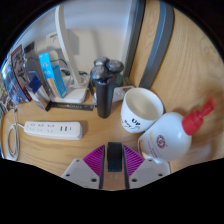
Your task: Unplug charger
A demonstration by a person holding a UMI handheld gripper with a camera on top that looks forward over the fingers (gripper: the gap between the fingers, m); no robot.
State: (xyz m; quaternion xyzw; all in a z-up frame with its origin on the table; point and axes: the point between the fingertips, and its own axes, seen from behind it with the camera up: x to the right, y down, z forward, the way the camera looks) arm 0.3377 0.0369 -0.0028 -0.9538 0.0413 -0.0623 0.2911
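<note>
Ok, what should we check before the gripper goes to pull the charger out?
1. Power strip in view, left of and ahead of the fingers: ok.
2. Charger plugged into it: cannot tell; no plug shows clearly.
3. Gripper open and holding nothing: ok.
4. Gripper lined up with the strip: not ok; it points at the shaver.
5. Mug and bottle out of the path: ok; both stand right of the fingers.
</note>
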